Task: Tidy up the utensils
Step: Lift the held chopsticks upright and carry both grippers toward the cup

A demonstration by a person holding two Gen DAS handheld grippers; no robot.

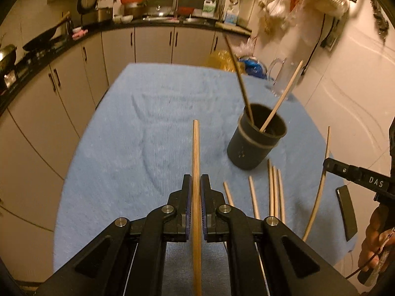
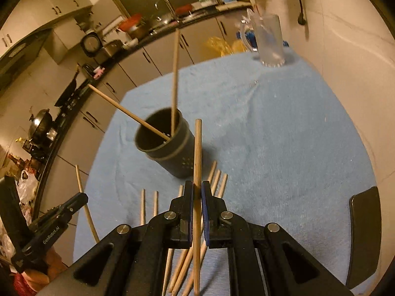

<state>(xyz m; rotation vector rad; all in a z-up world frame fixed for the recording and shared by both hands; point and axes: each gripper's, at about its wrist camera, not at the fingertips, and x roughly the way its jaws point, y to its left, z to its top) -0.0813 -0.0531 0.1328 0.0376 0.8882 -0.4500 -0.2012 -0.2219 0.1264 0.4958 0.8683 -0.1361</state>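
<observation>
Wooden chopsticks clamped | left gripper [image 1: 196,185] – right gripper [image 2: 197,190] – both angled down

Two chopsticks [image 1: 281,102] lean in dark cup [image 1: 255,143]; loose chopsticks [image 1: 274,192] flat on cloth beside it.

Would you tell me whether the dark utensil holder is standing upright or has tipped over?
Upright. The dark holder stands on its base on the blue cloth, mouth facing up, with two chopsticks leaning inside.

Home kitchen: cabinets [image 1: 153,42], wok [image 1: 39,40], sink [image 1: 170,12].
</observation>
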